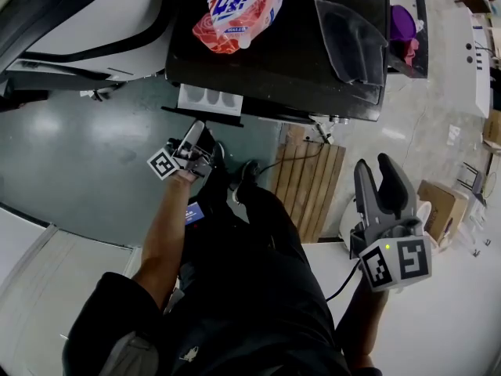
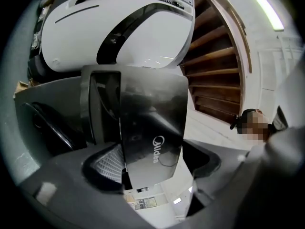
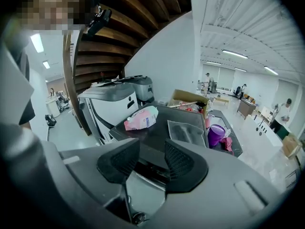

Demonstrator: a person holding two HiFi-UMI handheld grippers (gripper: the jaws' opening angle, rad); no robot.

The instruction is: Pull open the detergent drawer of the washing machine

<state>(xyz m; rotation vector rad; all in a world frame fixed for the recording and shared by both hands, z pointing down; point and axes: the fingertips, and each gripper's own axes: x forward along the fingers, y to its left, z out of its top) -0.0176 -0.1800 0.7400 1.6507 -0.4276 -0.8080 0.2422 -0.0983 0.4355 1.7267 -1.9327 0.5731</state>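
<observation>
The black washing machine (image 1: 297, 61) stands at the top of the head view. Its detergent drawer (image 1: 210, 100) juts out of the front, white compartments showing. My left gripper (image 1: 194, 131) reaches up to the drawer's front edge. In the left gripper view the glossy black drawer front (image 2: 152, 128) stands between the two pads (image 2: 107, 165). It lies against the left pad, with a gap at the right one. My right gripper (image 1: 381, 171) hangs off to the right, well away from the machine. Its jaws (image 3: 151, 159) are open with nothing between them.
A pink detergent bag (image 1: 239, 6) and a grey moulded tray (image 1: 352, 37) lie on the machine top. A wooden pallet (image 1: 309, 182) lies on the floor beside my legs. A cardboard box (image 1: 440, 206) sits at the right, a white machine (image 1: 86, 22) at the left.
</observation>
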